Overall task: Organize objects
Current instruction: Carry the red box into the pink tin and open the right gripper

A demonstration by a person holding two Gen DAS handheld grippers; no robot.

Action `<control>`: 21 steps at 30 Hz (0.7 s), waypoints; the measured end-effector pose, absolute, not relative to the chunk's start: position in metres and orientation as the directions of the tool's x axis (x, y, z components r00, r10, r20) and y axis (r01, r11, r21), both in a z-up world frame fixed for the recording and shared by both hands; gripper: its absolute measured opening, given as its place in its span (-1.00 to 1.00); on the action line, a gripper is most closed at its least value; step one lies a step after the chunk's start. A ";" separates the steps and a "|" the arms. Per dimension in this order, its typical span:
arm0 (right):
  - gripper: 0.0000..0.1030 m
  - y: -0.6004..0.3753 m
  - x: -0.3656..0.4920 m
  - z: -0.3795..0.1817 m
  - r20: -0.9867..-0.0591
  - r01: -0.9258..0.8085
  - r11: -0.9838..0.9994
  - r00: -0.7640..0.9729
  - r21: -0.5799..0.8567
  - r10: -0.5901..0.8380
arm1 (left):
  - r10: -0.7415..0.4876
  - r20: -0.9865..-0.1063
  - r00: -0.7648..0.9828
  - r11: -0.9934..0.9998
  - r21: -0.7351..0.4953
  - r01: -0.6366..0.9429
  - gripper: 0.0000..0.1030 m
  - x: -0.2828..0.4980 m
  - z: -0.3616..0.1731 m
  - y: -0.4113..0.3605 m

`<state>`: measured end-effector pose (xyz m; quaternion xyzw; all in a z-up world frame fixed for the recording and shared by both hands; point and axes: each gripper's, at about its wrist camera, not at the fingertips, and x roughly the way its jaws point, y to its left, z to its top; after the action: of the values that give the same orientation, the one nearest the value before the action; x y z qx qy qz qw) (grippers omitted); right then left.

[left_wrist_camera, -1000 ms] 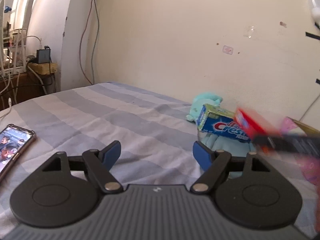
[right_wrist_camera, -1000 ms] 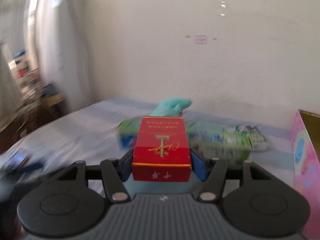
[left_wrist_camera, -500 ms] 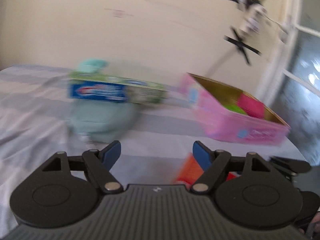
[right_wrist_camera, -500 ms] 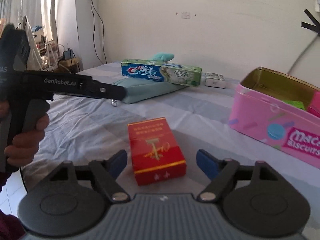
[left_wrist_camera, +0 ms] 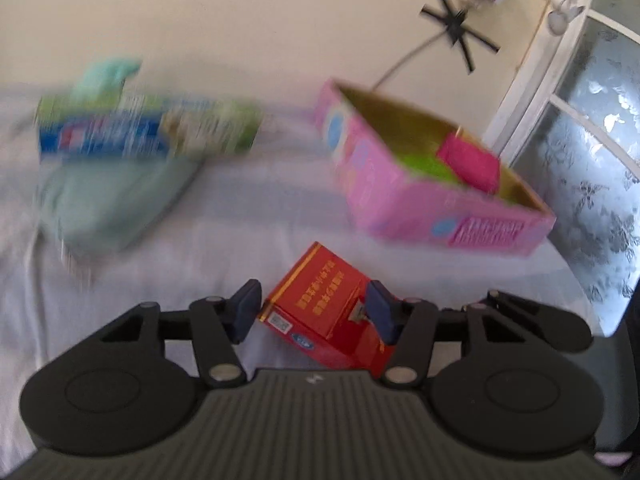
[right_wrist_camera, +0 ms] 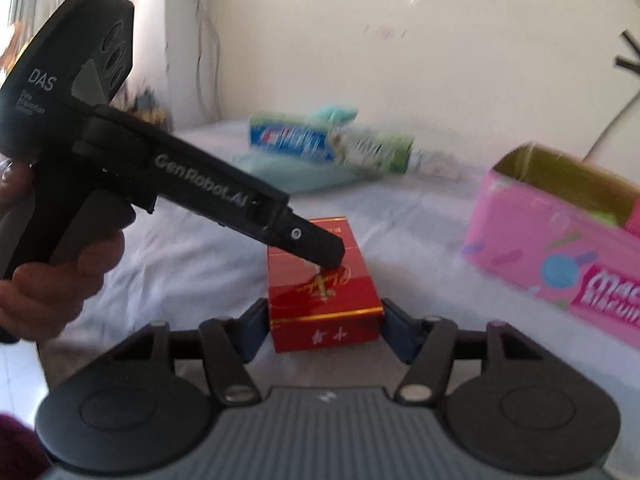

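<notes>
The red box point(left_wrist_camera: 320, 300) lies flat on the bed point(left_wrist_camera: 240, 240), toward the near edge, and both tongs are on it at once. The left tongs point(left_wrist_camera: 314, 312) have just been closing. The box sits cornerwise between them, one blue pad at its left corner and the other against its right side. The picture is blurred, but they appear to be gripping it, at a narrow opening. In the right wrist view these tongs point(right_wrist_camera: 334, 258) slant down from the left, held by a hand point(right_wrist_camera: 60, 280), with their tip over the box's top face.

The right tongs point(right_wrist_camera: 326, 328) have also just been closing. Their pads sit against the two long sides of the box point(right_wrist_camera: 324, 296) at its near end, gripping it.

Toward the bed's right edge stands an open pink tin point(left_wrist_camera: 400, 200), apart from the red box, with a magenta item point(left_wrist_camera: 470, 160) and something green point(left_wrist_camera: 424, 160) inside. Toward the far edge, by the wall, a toothpaste carton point(left_wrist_camera: 140, 136) rests on a teal soft thing point(left_wrist_camera: 112, 200). Both are smeared by motion.
</notes>
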<state>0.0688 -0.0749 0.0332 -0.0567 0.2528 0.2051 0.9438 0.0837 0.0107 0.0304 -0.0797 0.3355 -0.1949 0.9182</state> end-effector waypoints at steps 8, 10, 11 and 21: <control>0.16 -0.139 0.104 0.082 -0.339 -0.222 0.973 0.921 -0.062 0.189 | -0.447 -0.440 0.779 0.891 -0.141 0.431 0.20 0.146 0.093 -0.065; 0.16 -0.161 0.121 0.085 -0.358 -0.184 0.982 0.920 -0.045 0.156 | -0.463 -0.441 0.769 0.883 -0.149 0.446 0.20 0.169 0.093 -0.083; 0.16 -0.171 0.128 0.086 -0.370 -0.169 0.985 0.918 -0.034 0.144 | -0.469 -0.446 0.762 0.879 -0.153 0.452 0.20 0.179 0.091 -0.095; 0.45 -0.209 0.194 0.064 -0.467 -0.070 0.997 0.883 -0.036 0.045 | -0.425 -0.534 0.730 0.899 -0.158 0.408 0.40 0.232 0.068 -0.151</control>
<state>0.1942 -0.2093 0.0642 -0.0258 0.2397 0.0295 0.9700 0.2321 -0.1505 0.0682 -0.0147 0.2908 -0.2240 0.9301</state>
